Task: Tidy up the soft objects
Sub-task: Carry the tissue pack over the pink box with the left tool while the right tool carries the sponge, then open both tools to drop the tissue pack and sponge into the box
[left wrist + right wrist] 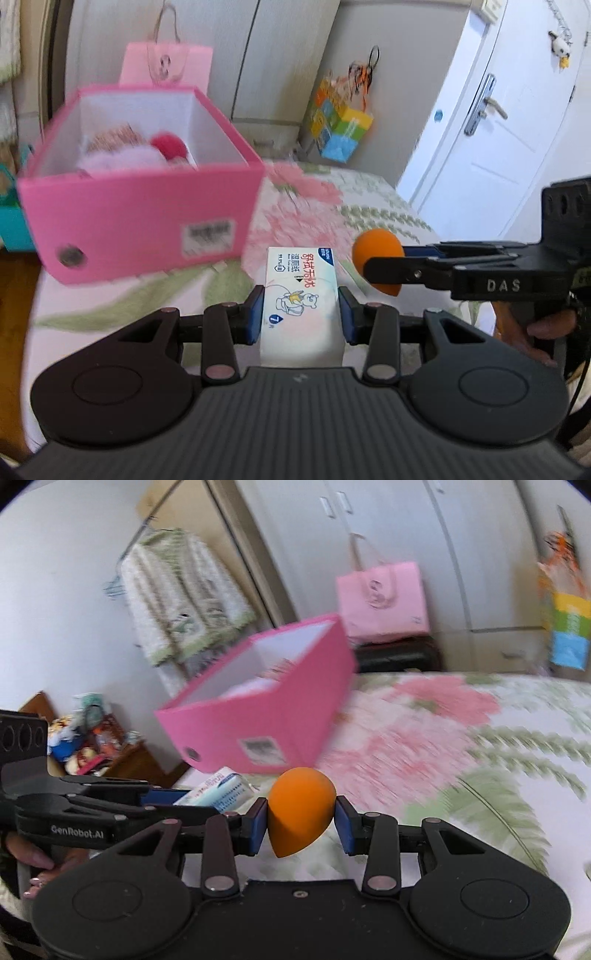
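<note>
Gripping white wipes pack [300, 295], orange teardrop sponge [301, 810], pink box [144, 218]

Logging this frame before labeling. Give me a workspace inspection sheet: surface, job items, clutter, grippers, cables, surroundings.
Surface: floral bedspread, pink flowers and green leaves.
Job's things: open pink box on the bed, with fluffy white and red soft items inside; wet wipes pack; orange sponge.
Clutter: nothing seen on the bed besides these.
Grippers: left gripper jaws shut on the wet wipes pack; right gripper jaws shut on the orange sponge.
Cables: thin dark cable by the right handle.
Surroundings: wardrobe doors, pink bag, colourful bag, white door, hanging garment, cluttered side table.
</note>
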The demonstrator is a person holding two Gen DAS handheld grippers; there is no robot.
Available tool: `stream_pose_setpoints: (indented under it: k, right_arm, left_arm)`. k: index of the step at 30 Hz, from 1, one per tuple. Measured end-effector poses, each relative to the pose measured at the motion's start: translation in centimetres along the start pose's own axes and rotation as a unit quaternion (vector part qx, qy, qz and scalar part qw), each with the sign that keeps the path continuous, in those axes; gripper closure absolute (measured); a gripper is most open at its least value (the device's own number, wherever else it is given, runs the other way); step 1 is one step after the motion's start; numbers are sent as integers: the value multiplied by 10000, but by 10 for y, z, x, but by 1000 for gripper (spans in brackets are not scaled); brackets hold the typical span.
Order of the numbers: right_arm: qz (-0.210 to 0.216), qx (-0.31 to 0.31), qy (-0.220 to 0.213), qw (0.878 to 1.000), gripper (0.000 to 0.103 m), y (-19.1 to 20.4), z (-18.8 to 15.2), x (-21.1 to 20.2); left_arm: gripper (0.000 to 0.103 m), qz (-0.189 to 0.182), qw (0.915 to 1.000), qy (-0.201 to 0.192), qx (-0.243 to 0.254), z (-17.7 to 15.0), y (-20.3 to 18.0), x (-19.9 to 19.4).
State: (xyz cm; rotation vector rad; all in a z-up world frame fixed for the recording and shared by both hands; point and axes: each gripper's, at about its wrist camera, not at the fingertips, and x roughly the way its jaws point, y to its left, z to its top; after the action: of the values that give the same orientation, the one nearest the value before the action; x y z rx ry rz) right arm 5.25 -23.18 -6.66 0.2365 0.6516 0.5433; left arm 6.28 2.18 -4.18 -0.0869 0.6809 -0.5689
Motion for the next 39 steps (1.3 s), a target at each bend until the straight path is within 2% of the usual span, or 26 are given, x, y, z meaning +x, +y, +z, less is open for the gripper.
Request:
stream_pose_setpoints:
  k: [6, 11, 18, 22, 25, 30, 32, 35, 39]
  right_arm:
    - [124, -281, -212, 9993, 59, 29, 46, 19]
    - [88, -499, -314, 9982, 58, 43, 85, 45]
    - [66, -425, -212, 9988, 58, 46, 136, 96]
    - [109, -203, 31, 9997, 58, 36, 162, 132]
    - [-222, -486, 155, 9985, 58, 37, 168, 157]
    - [-153, -575, 495, 9970, 58, 37, 173, 190]
    - [-115, -503, 600, 9969, 58, 34, 178, 203]
    - [19, -353, 690, 9970, 58, 29, 184, 215]
    - [129, -318, 801, 9962, 56, 25, 186, 225]
  left_arm:
    - [64, 214, 9979, -568, 205, 26, 18, -22]
    - [64, 654, 9921, -973, 451, 54, 35, -28]
    - [64, 1026, 9882, -1020, 505, 97, 64, -9]
    - [64, 1306, 9864, -924, 377, 121, 85, 17]
    - [64, 1486, 9868, -529, 364, 137, 104, 39]
    - [64, 1511, 9883, 12, 202, 150, 129, 64]
    - [64, 1542, 9877, 87, 247, 151, 131, 72]
    - [63, 1376, 9902, 252, -31, 152, 137, 78]
    - [63, 1543, 9877, 272, -12, 154, 139, 86]
